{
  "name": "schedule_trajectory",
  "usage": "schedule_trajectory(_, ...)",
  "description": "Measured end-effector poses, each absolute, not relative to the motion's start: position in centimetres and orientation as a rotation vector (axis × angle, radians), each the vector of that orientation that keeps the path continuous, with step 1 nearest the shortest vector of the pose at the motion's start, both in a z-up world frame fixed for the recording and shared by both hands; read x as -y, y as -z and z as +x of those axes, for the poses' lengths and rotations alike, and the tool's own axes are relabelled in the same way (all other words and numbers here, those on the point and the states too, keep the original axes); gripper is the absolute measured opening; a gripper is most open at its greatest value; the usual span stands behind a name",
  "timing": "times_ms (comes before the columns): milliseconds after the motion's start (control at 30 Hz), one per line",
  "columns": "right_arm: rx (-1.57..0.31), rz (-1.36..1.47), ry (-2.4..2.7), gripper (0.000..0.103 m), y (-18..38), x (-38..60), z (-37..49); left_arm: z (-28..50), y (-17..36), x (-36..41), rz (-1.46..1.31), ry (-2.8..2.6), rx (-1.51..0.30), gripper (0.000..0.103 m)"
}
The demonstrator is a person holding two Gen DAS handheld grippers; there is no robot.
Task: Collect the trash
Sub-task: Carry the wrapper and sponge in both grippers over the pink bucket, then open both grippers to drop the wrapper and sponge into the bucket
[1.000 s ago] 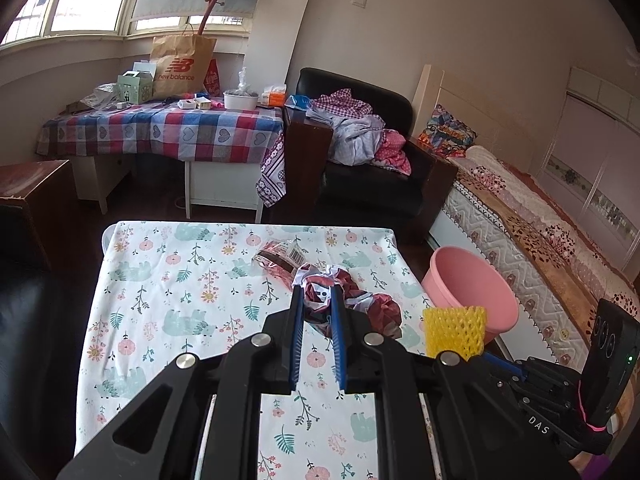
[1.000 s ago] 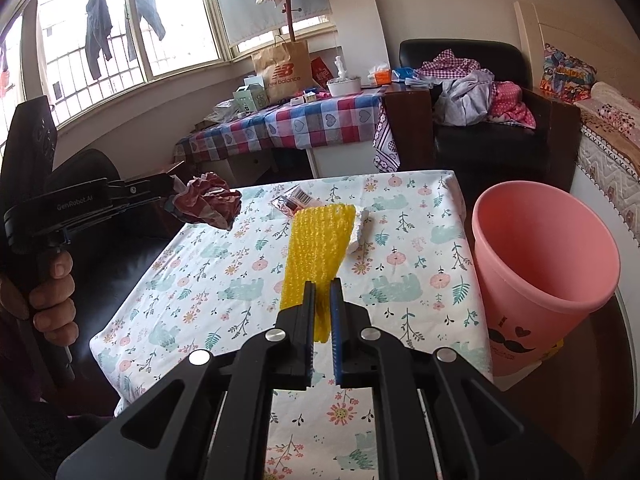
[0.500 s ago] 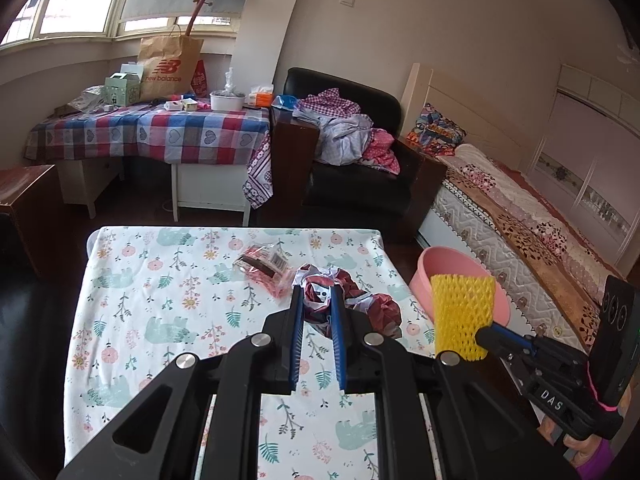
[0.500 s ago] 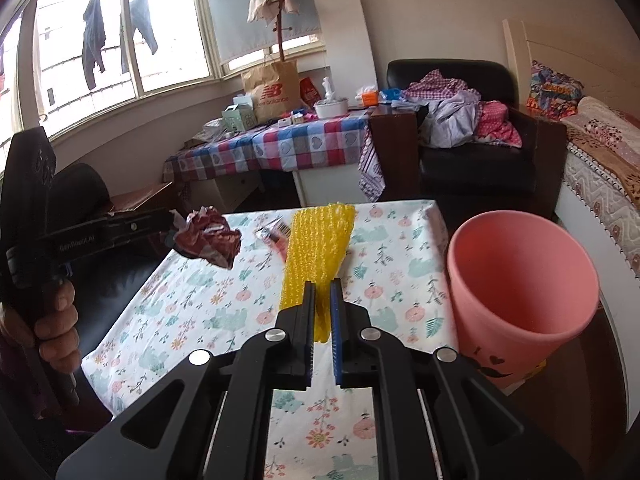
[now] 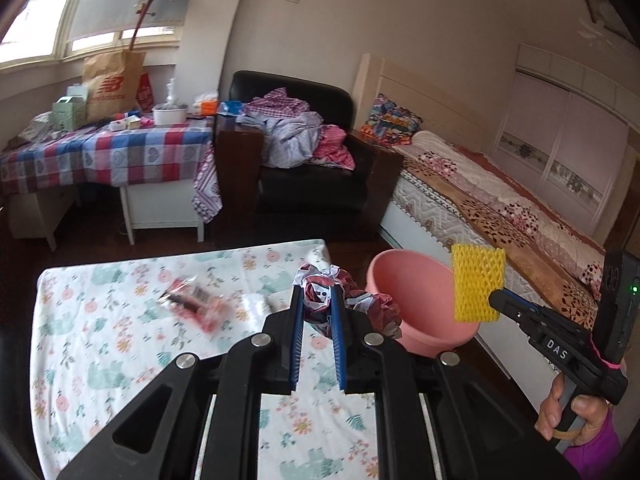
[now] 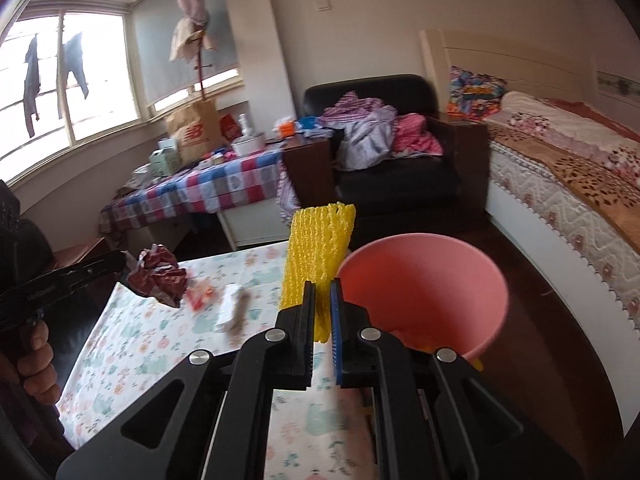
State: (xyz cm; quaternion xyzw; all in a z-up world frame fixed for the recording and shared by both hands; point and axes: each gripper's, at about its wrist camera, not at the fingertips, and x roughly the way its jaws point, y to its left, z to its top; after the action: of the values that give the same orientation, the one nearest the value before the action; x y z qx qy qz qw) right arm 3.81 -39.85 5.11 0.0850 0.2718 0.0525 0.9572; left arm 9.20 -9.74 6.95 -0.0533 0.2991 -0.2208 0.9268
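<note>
My left gripper (image 5: 317,300) is shut on a crumpled dark red wrapper (image 5: 352,300) and holds it above the floral table's right edge, next to the pink bin (image 5: 408,280). The wrapper also shows in the right wrist view (image 6: 158,274). My right gripper (image 6: 322,292) is shut on a yellow foam net (image 6: 318,246), held upright beside the rim of the pink bin (image 6: 424,280). The net also shows in the left wrist view (image 5: 476,282), over the bin's right side.
On the floral table (image 5: 100,340) lie a red snack packet (image 5: 192,306) and a white wrapper (image 6: 234,312). A black armchair (image 5: 304,168) with clothes, a checked table (image 5: 100,156) and a bed (image 5: 500,216) stand behind. The bin stands on the dark floor between table and bed.
Both grippers have lifted and swung right toward the pink bin, each keeping its piece of trash. The yellow net now stands by the bin's rim; the red wrapper is near the table's right edge.
</note>
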Motion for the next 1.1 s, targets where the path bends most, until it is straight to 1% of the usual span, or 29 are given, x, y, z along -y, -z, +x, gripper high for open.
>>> schedule_trajectory(267,-0.582,0.211,0.025,0.007,-3.5,44.6,6.3,12.8,-6.1,16.2,-0.058,0.554,-0.628,0.012)
schedule_trajectory(567,-0.642,0.195,0.069,0.007,-0.8,45.8,8.8,15.7,-3.7,22.8,0.001,0.647,-0.681,0.012)
schedule_trajectory(867,-0.685,0.206,0.096,0.008,1.1,46.6,9.5,16.9,-0.7,26.6,0.051,0.698,-0.742,0.012)
schedule_trajectory(1100,-0.709,0.215,0.112,0.008,2.3,47.2,9.8,17.1,1.2,28.2,0.07,0.718,-0.776,0.012)
